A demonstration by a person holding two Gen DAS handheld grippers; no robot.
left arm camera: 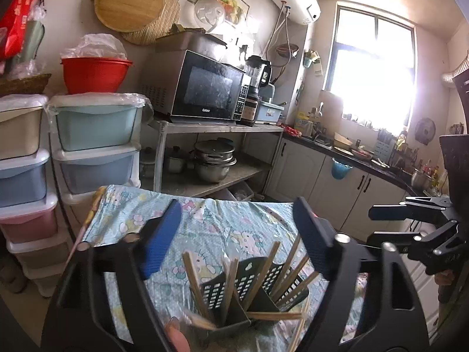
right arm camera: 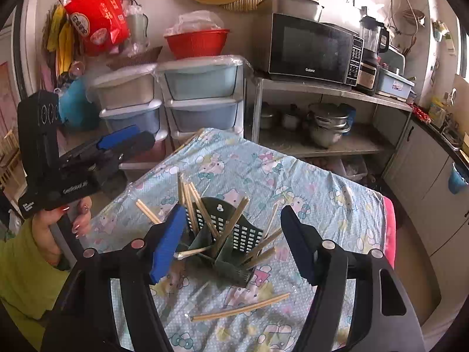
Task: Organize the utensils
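The microwave (right arm camera: 310,50) carries the brand "Galanz" in small white letters at the bottom of its door, just below the dark glass, readable in both wrist views (left arm camera: 209,86). To the left of the microwave, the red bag (right arm camera: 98,17) hanging on the wall bears white Chinese characters, too blurred to read. The white print on the left gripper (right arm camera: 126,143) body is illegible.

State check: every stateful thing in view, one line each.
left gripper: open, holding nothing
right gripper: open, holding nothing, above the holder
utensil holder: upright on the table, part-filled with chopsticks
chopsticks in holder: leaning at mixed angles
loose chopstick: lying flat on the tablecloth, outside the holder
microwave: door shut
storage drawers: shut
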